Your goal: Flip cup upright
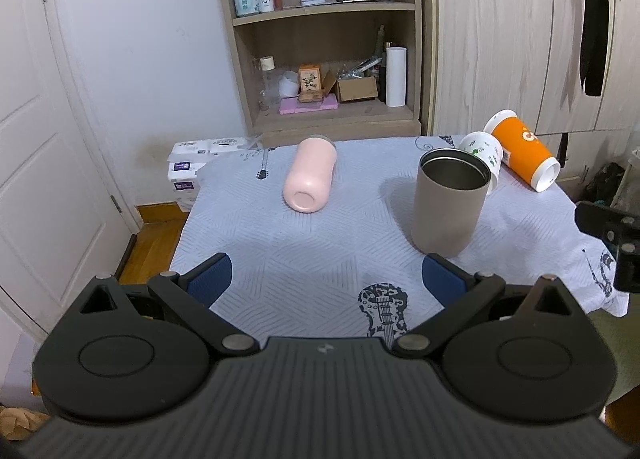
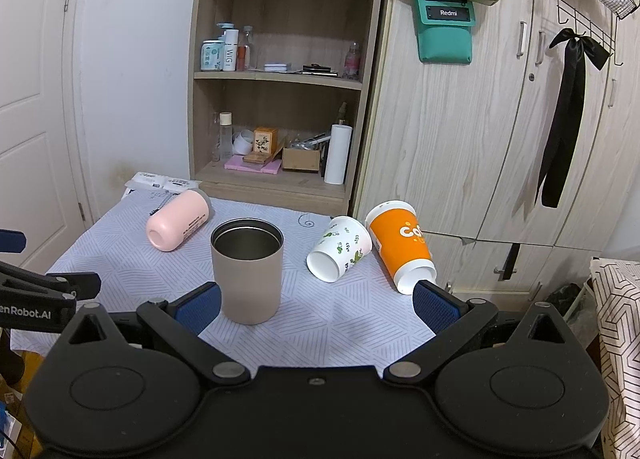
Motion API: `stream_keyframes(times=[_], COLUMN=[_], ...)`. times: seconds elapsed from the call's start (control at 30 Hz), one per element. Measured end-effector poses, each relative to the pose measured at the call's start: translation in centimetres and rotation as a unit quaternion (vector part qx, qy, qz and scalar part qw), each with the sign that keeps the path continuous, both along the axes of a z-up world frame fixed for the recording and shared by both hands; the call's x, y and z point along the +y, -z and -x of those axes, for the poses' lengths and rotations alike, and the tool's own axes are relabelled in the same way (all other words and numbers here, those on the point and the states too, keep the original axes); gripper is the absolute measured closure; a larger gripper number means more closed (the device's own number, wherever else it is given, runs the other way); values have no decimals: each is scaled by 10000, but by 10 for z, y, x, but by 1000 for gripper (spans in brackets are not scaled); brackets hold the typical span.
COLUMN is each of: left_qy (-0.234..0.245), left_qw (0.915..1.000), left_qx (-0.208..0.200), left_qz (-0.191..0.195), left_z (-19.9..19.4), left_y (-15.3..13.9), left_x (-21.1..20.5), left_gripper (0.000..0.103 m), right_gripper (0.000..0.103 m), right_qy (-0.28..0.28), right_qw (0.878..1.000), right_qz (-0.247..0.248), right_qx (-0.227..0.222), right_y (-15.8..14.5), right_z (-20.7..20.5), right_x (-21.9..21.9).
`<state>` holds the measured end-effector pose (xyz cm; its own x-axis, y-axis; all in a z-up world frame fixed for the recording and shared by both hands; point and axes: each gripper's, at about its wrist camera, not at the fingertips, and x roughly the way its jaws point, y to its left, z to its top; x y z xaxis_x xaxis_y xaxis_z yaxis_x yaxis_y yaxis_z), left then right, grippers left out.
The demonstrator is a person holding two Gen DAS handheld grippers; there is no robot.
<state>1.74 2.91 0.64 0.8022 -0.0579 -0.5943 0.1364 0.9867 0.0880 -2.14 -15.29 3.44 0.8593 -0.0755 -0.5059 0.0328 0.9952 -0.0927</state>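
Four cups sit on a table (image 2: pixel 132 255) draped in a pale patterned cloth. A taupe steel-lined cup (image 2: pixel 247 271) stands upright near the middle, while a pink cup (image 2: pixel 178 226) lies on its side at the far left. At the far right, a white leaf-print cup (image 2: pixel 340 248) and an orange cup (image 2: pixel 401 245) lie tipped over, just beside each other. The left tool (image 1: pixel 326 279) and the right tool (image 2: pixel 316 305) hover at the near edge, both spread wide and holding nothing.

left tongs (image 1: pixel 326 277) – black ribbed housing | right tongs (image 2: pixel 316 301) – blue pads, silver pivots
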Motion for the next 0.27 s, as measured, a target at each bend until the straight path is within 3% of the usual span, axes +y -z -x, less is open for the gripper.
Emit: stream_keyframes(times=[0.27], left_qy=[-93], left_qw=[9999], left_qx=[-40], left_qz=[-47], left_z=[1], left_y=[0], left_x=[2], left_gripper=[0], right_gripper=[0], right_qy=[-2], right_qw=[10000], right_qz=[8], right_qx=[0], right_y=[0], right_z=[0], right_x=[0])
